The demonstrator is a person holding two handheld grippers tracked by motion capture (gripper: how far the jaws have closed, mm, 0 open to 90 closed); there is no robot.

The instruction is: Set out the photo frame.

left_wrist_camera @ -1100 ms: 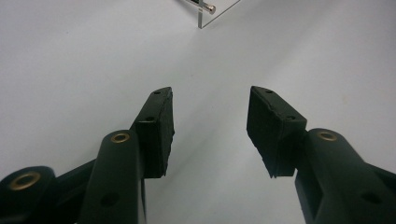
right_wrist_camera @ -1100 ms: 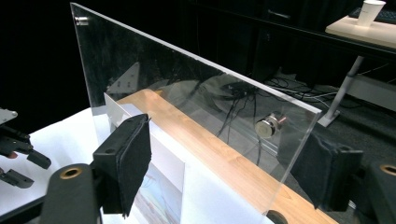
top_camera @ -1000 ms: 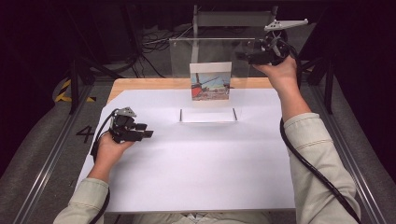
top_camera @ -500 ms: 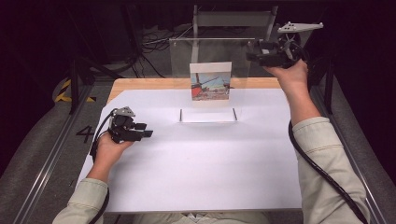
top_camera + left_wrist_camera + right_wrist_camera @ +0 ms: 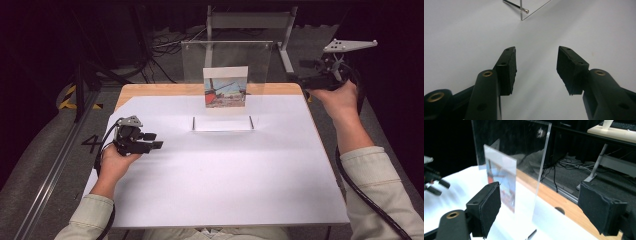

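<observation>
The picture card (image 5: pixel 225 86) stands upright at the far middle of the table (image 5: pixel 225 190), against a clear plastic stand (image 5: pixel 227 60) whose flat base (image 5: pixel 222 123) lies on the white sheet in front of it. In the right gripper view the card (image 5: pixel 500 187) appears pale and blurred beside the tall clear panel (image 5: pixel 524 165), so I cannot tell whether it leans on the panel or sits in a slot.

The right gripper (image 5: pixel 306 71) is held in the air off the table's far right corner, well apart from the card, pointing toward the stand. Its jaws have just been opening and now stand wide apart, with nothing between the pads (image 5: pixel 489 207); the card and panel are seen beyond them, not gripped.

The left gripper (image 5: pixel 154 140) rests low over the white sheet at the left of the table, aimed toward the stand's base. Its jaws are about halfway apart and hold nothing; bare white sheet shows between the pads (image 5: pixel 510 67), and a corner of the clear base (image 5: pixel 529 11) lies farther off.
</observation>
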